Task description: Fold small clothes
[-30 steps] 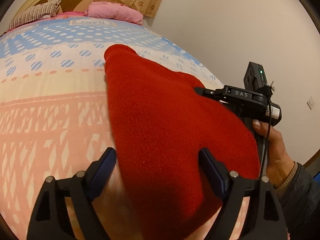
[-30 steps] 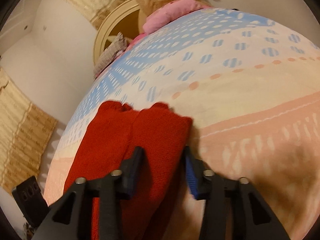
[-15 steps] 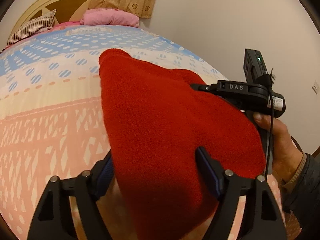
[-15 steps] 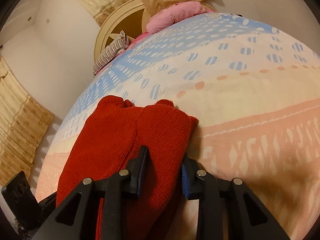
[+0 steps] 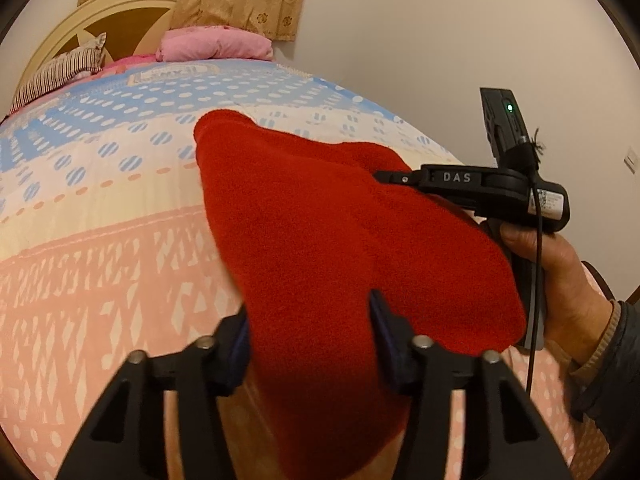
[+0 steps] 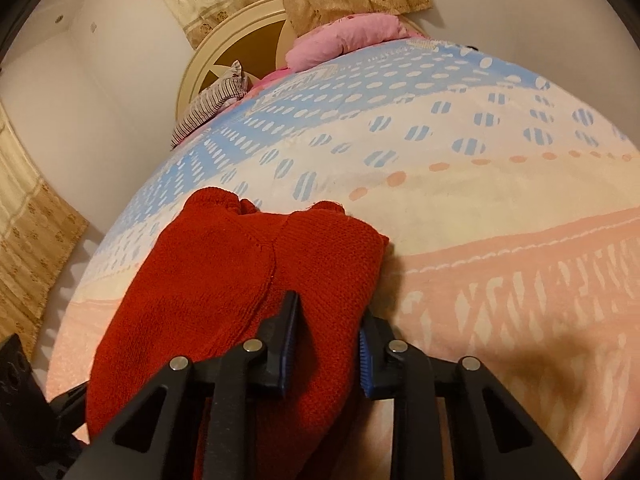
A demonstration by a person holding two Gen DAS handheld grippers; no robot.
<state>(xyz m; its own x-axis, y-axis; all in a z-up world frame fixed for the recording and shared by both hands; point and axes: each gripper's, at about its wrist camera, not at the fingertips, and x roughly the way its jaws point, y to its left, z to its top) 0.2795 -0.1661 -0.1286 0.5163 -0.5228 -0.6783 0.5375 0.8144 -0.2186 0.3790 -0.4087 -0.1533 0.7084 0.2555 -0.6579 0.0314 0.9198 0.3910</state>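
My left tongs point(image 5: 310, 332) are closing around the near left part of the red knitted garment point(image 5: 320, 248), which lies folded on the patterned bed point(image 5: 100, 240) with its narrow end pointing toward the far headboard point(image 5: 104, 12); the cloth fills the gap between the pads and bulges over them. My right tongs point(image 6: 326, 334) are closing to a narrow gap on the garment's near right edge, red knit bunched between the blue pads, and my right hand point(image 5: 560, 276) shows at the right of the left view. A pink pillow point(image 5: 216, 44) and a striped pillow point(image 5: 60, 74) sit at the far end of the bed.
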